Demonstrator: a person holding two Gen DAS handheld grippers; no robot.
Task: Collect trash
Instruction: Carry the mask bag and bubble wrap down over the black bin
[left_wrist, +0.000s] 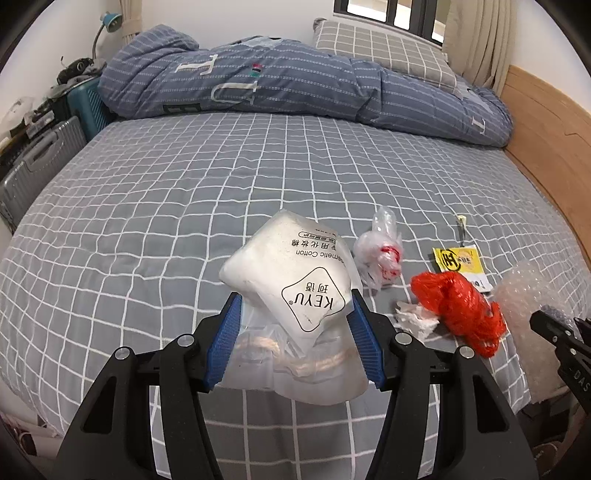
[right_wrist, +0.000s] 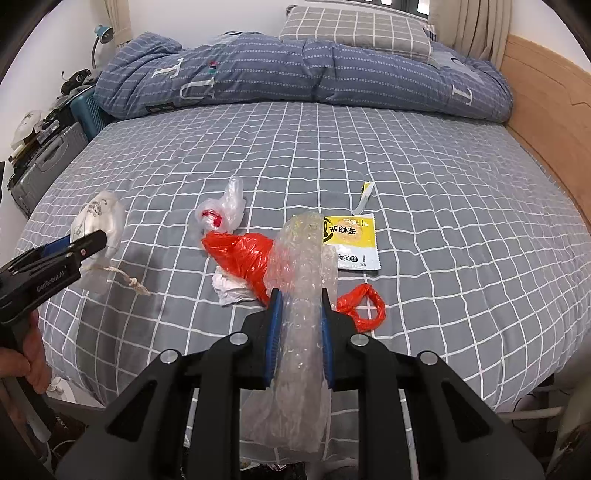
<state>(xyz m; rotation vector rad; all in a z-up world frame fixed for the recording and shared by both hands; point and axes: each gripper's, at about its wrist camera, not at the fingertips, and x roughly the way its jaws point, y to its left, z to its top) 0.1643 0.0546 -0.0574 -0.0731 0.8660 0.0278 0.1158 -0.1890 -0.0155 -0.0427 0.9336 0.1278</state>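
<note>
Bubble wrap (right_wrist: 303, 295) in right jaws, cotton pouch (left_wrist: 291, 280) in left

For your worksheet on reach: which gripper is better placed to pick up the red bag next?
Neither is free. The right gripper, shut on bubble wrap, sits nearer the red bag; the left gripper holds the cotton pouch.

Left tongs (left_wrist: 293, 314) and right tongs (right_wrist: 298, 314) — both clamped, each gripping something.

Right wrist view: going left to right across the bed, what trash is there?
Cotton pad bag in the left gripper → clear plastic bag → orange plastic bag → bubble wrap → yellow packet.
</note>
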